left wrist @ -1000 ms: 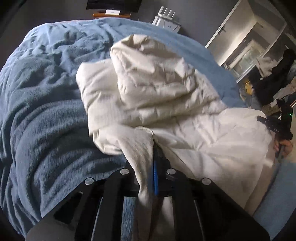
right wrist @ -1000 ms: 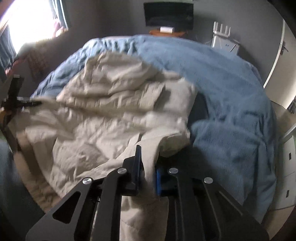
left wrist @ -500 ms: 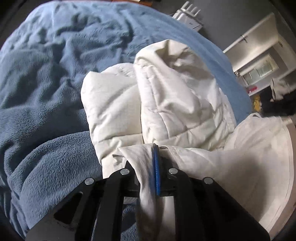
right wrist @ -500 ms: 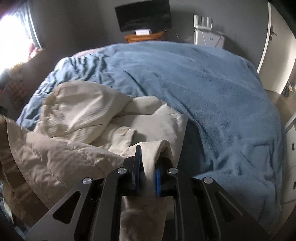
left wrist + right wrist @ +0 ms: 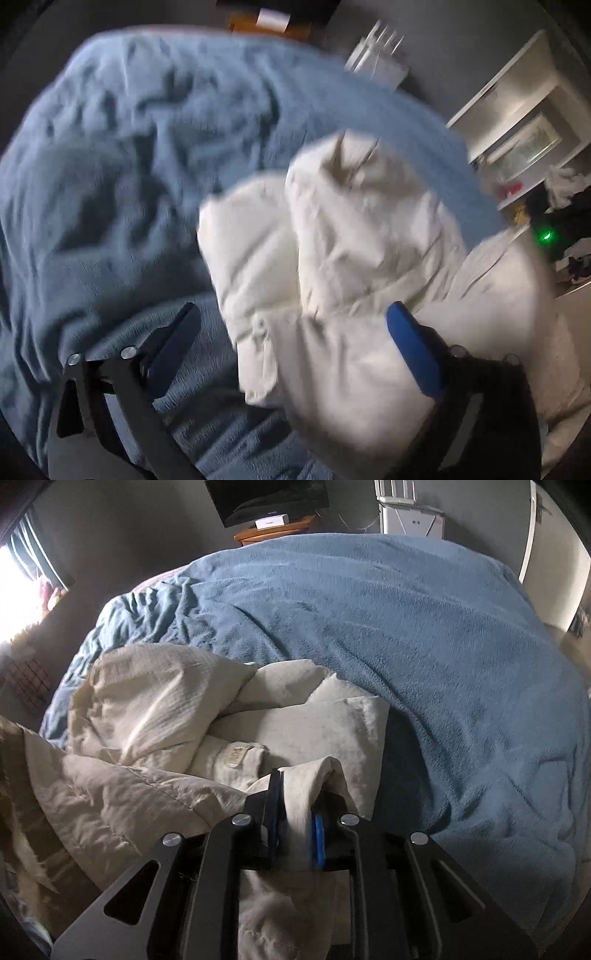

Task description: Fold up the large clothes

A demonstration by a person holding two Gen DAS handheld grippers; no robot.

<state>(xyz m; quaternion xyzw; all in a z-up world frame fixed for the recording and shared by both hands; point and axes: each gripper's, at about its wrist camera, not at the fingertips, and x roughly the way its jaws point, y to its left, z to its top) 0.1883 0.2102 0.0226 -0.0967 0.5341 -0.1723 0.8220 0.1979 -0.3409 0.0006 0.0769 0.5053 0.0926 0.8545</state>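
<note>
Cream jacket (image 5: 332, 258): we see one fold laid on the blanket (image 5: 110, 184), toward 12 o'clock; more remain.
Left gripper (image 5: 291, 321): spread wide, empty.
Right gripper (image 5: 295, 812): we pinch the hem.

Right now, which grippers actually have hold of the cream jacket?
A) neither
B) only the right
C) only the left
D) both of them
B: the right gripper is pinched shut on a fold of the cream jacket, while the left gripper has its fingers spread wide apart with the jacket lying loose between them on the blue blanket.
</note>
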